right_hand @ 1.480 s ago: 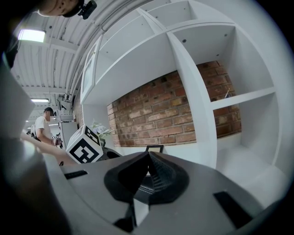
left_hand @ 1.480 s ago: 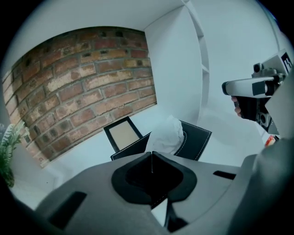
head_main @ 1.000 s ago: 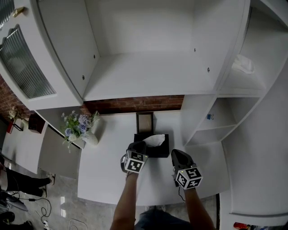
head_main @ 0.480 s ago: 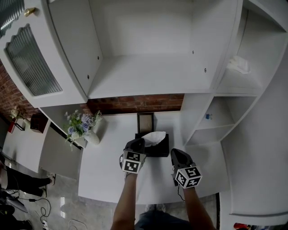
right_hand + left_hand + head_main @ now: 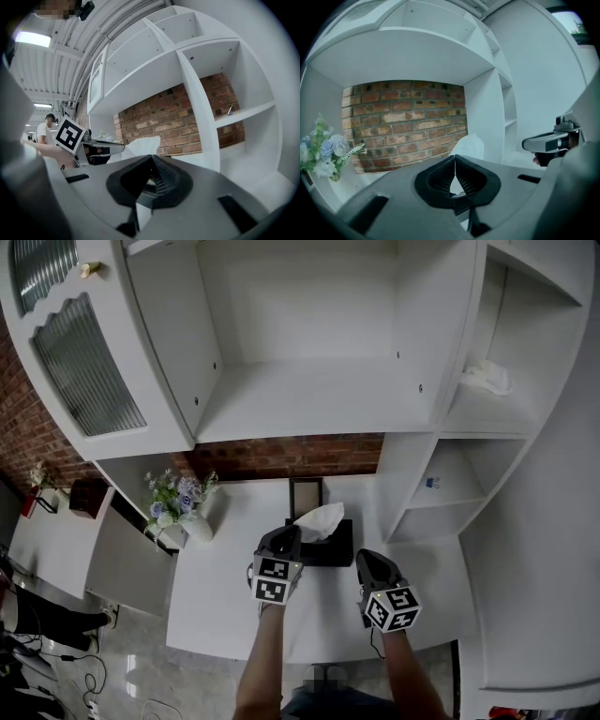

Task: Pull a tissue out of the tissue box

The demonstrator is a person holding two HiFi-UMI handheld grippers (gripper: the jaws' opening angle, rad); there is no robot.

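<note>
My left tool (image 5: 285,540) is clamped right down, tips together, and it has the tissue (image 5: 321,519). In the left gripper view there's white paper caught in the slit between the pads, and the rest of the sheet peaks up just beyond the tips. In the head view the tissue stands out of the top of the box (image 5: 330,551) as a tall white point. Its lower end is down at the box top and its left edge is at my left tool. So it's drawn up, but not clear of the box.

The box is black and sits on the white tabletop (image 5: 220,606), about the middle, near the brick wall (image 5: 281,457). A dark frame (image 5: 305,495) stands just behind it, between box and wall.

My right tool (image 5: 366,562) hangs just beside the box's right end, pointing toward the wall. Its tips meet as well, and there's nothing in them. Whether it touches the box, I can't tell.

Off to the left are flowers (image 5: 176,498) in a white vase (image 5: 197,527) at the back of the tabletop, well apart from the box. Up on a right-hand shelf (image 5: 469,413) lies a crumpled white wad (image 5: 487,378).
</note>
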